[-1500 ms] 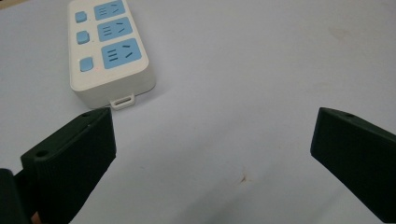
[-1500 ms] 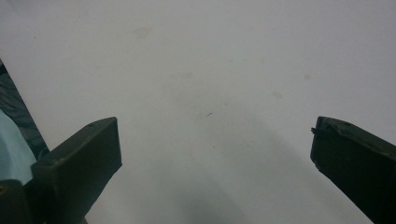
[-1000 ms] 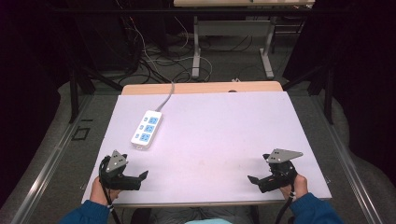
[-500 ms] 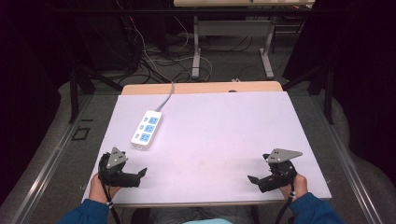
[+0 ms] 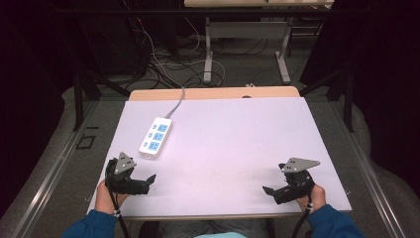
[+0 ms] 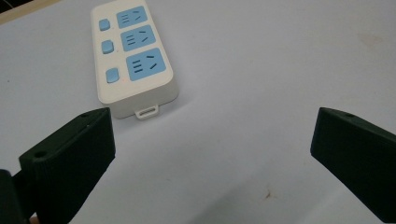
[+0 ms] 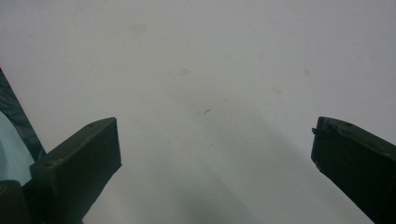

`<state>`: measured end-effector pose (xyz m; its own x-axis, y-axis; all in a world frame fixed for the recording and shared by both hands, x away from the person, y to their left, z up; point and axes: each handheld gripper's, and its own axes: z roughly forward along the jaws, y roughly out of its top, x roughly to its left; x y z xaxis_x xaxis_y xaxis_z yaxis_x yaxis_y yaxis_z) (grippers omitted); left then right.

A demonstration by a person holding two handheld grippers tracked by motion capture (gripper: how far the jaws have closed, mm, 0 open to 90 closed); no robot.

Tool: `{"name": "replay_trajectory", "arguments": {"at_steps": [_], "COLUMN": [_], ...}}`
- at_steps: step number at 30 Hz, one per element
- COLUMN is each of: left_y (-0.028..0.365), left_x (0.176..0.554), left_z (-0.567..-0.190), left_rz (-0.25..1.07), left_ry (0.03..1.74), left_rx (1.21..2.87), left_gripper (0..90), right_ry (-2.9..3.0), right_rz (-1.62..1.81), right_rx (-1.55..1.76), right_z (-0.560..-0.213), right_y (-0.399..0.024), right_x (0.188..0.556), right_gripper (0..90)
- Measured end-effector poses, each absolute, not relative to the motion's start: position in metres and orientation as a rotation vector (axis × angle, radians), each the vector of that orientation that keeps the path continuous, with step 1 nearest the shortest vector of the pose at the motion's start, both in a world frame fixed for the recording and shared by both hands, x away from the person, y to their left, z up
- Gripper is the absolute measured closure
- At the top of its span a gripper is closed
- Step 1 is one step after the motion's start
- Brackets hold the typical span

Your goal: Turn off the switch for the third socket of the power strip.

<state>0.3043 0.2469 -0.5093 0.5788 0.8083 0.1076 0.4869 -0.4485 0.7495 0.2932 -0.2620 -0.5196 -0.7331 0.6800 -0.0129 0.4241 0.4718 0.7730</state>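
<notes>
A white plastic power strip with three blue sockets lies near the tabletop's far-left corner, its long axis running near-to-far, cord leading over the far edge. The left gripper, jaws spread wide, faces its rounded near end; the right gripper gapes over bare matte surface.

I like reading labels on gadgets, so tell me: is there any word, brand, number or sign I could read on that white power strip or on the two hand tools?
None can be read.
Power strip: blue socket faces and blue switches, with no print visible.
Left gripper and right gripper: plain black jaws and grey plates, with no lettering to see.
Table: bare pale surface, with faint stains and no writing.
</notes>
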Motion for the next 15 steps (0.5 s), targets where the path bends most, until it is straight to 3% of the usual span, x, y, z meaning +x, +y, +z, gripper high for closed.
{"name": "replay_trajectory", "arguments": {"at_steps": [15], "left_y": [0.248], "left_x": [0.318], "left_z": [-0.507], "left_rz": [0.628], "left_ry": [1.051], "left_rx": [2.1], "left_gripper": [0.0], "right_ry": [2.417], "right_rz": [1.124], "right_rx": [0.926], "right_z": [-0.52], "right_y": [-0.262], "right_x": [0.295], "right_gripper": [1.0]}}
